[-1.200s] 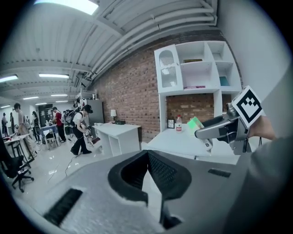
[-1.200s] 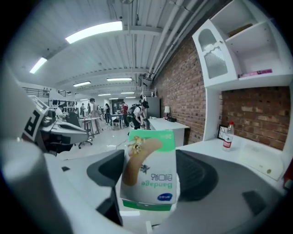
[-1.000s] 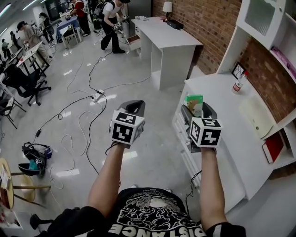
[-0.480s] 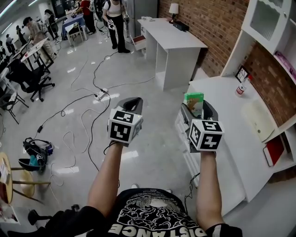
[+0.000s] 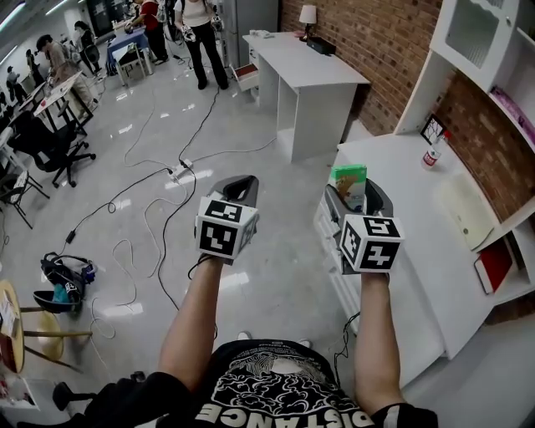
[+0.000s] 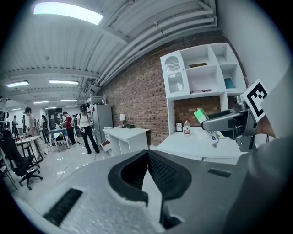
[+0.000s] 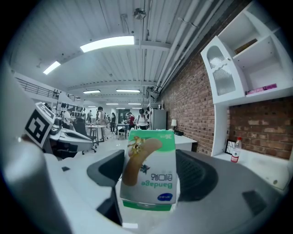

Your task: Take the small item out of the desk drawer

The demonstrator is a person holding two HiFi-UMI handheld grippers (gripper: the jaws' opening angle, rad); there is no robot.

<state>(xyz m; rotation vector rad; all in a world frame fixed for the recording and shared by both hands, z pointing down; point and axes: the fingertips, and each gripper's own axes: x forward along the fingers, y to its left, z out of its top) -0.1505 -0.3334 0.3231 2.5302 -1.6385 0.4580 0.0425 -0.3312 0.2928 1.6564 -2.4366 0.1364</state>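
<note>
So, got the box (image 5: 349, 185) pinched upright in the right gripper (image 5: 355, 192), jaws clamped on its sides, up in the air by the near edge of the desk (image 5: 418, 226), just above the drawers (image 5: 333, 267) and touching none of it. Green and white, "Bandage" printed upside down, with a plaster drawn on the front. Got the left gripper (image 5: 238, 185) clenched on nothing, tips together, out over the floor (image 5: 267, 167) next to the right one. Plain white on the desk top, with a red-labelled bottle (image 5: 432, 153) and a small frame (image 5: 430, 127) back by the brick wall (image 5: 376, 42), under a white shelf unit (image 5: 476, 33). Glossy grey down on the floor, with cables (image 5: 167, 219) snaking all over and a power strip (image 5: 178, 173). Further back, can see a second desk (image 5: 305, 71) with a lamp (image 5: 308, 15), an office chair (image 5: 46, 146) off left, and a few people (image 5: 201, 33) standing at the far end under strip lights.
</note>
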